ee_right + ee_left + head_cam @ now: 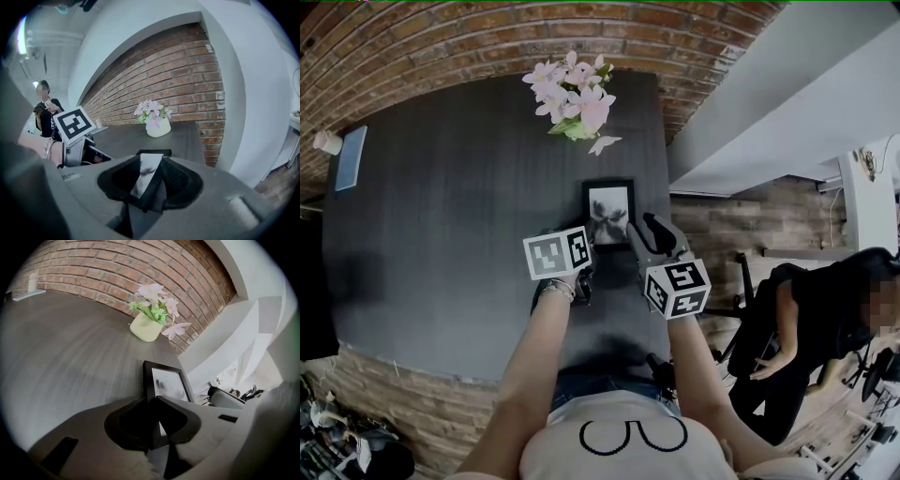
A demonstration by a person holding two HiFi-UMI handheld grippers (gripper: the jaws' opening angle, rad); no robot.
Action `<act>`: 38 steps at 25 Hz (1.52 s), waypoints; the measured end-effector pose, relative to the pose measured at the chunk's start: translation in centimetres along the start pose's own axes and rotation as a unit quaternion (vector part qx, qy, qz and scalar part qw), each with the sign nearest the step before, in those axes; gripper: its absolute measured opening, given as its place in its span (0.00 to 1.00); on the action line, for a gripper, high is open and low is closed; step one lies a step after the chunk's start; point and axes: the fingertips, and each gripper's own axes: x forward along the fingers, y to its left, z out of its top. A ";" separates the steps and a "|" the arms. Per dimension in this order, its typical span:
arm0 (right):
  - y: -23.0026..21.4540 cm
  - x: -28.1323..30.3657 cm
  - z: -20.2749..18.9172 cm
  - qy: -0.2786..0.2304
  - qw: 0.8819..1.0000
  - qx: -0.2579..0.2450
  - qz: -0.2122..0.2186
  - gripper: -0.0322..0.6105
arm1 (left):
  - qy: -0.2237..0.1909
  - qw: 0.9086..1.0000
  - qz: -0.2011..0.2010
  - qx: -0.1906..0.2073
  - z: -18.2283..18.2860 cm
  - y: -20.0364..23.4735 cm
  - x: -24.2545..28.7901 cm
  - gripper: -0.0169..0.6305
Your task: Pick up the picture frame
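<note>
**Picture frame, gripped at both lower corners**

Table (441, 234): broad bare surface to the left, right edge near the frame.
Picture frame (608, 212): flowerpot (145, 329) well behind.
Left gripper (154, 426): clamped on the lower left corner.
Right gripper (149, 187): closed on the lower right.

**Your tally, kind by kind**

On your counter (459, 234) you have one picture frame (608, 212), one vase of pink flowers (574, 98) near the far edge, and one blue pad (351, 157) and one white cup (328, 142) at the far left corner. You hold two grippers: one left gripper (152, 423) and one right gripper (150, 185). One other person (811, 328) is beyond the counter's right edge.
</note>
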 end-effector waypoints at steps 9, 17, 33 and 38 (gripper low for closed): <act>-0.4 1.1 -0.2 0.017 0.997 0.077 0.027 0.28 | 0.034 0.995 -0.074 -0.053 0.1 0.1 -0.2 0.14; -0.5 3.2 -1.8 0.064 0.976 0.194 0.069 0.30 | 0.043 0.993 -0.089 -0.068 0.2 0.2 -0.2 0.14; 2.5 5.9 -3.2 0.116 0.890 0.401 0.183 0.07 | 0.044 0.992 -0.094 -0.071 0.2 0.2 -0.2 0.14; 2.3 5.7 -3.4 0.105 0.885 0.415 0.186 0.07 | 0.043 0.993 -0.088 -0.071 0.1 0.1 -0.1 0.14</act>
